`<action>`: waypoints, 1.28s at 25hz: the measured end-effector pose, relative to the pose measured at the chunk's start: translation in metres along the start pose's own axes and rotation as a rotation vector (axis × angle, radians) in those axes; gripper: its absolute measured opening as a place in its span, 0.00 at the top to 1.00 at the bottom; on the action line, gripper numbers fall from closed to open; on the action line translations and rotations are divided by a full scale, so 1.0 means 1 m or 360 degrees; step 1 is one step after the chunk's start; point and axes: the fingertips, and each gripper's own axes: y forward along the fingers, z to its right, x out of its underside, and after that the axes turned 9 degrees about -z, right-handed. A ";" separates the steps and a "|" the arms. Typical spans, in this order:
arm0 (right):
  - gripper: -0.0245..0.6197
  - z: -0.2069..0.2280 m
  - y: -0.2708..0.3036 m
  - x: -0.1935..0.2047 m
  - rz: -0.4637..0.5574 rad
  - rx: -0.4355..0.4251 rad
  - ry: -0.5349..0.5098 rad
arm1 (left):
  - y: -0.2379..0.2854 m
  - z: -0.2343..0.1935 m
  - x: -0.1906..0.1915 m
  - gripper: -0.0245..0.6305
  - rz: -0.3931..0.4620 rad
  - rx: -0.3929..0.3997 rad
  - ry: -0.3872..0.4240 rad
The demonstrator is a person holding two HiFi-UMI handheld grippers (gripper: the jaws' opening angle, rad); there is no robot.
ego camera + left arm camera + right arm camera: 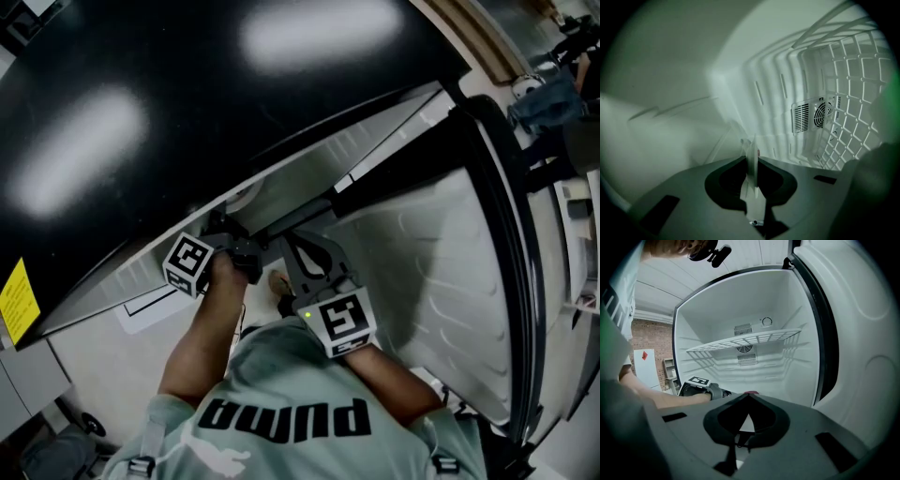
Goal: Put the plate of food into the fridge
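Note:
In the left gripper view, my left gripper [751, 158] reaches inside the open fridge [787, 93] and is shut on the rim of a thin white plate [751, 176], seen edge-on between its jaws. A small red bit of food [758, 151] shows just past the rim. In the right gripper view, my right gripper [749, 395] points into the fridge [754, 362] with its tips together. A white wedge shows through the gap behind them, and a red bit [751, 392] sits at the tips. The left gripper [717, 392] lies low on the left. In the head view both grippers [251, 258] [298, 267] meet at the fridge opening.
A white wire shelf [745, 339] spans the fridge above the grippers, with a fan grille [747, 358] on the back wall. The open door [450, 281] stands at the right, its white liner facing in. The black cabinet top [187, 112] fills the upper left.

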 end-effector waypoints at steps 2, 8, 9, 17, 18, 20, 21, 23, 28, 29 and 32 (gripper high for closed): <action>0.96 0.001 0.000 0.000 0.0007 0.0000 0.0020 | 0.000 0.000 0.000 0.89 -0.0001 -0.0018 -0.0004; 0.96 0.001 -0.001 -0.002 0.0031 -0.0018 0.0053 | -0.002 -0.007 0.001 0.89 -0.0025 -0.0151 0.0019; 0.96 0.001 -0.001 -0.003 0.0036 -0.0022 0.0057 | -0.002 -0.008 0.002 0.89 -0.0041 -0.0187 0.0042; 0.96 -0.001 -0.004 -0.010 0.0094 -0.0052 0.0137 | 0.000 -0.001 0.007 0.68 -0.0139 -0.0294 0.0290; 0.96 -0.002 -0.005 -0.010 0.0101 -0.0053 0.0139 | -0.001 -0.001 0.008 0.67 -0.0154 -0.0313 0.0321; 0.96 -0.002 -0.007 -0.011 0.0112 -0.0053 0.0151 | -0.002 -0.003 0.010 0.67 -0.0190 -0.0366 0.0409; 0.96 -0.002 -0.007 -0.011 0.0116 -0.0055 0.0161 | -0.003 -0.003 0.011 0.68 -0.0204 -0.0390 0.0457; 0.96 -0.002 -0.009 -0.011 0.0126 -0.0059 0.0178 | -0.004 -0.004 0.012 0.67 -0.0229 -0.0426 0.0547; 0.96 -0.005 -0.012 -0.013 0.0152 -0.0073 0.0197 | -0.007 -0.007 0.018 0.68 -0.0316 -0.0515 0.0774; 0.96 -0.006 -0.012 -0.013 0.0160 -0.0076 0.0201 | -0.008 -0.008 0.019 0.68 -0.0330 -0.0531 0.0820; 0.96 -0.007 -0.015 -0.015 0.0179 -0.0078 0.0207 | -0.013 -0.010 0.021 0.68 -0.0351 -0.0565 0.0941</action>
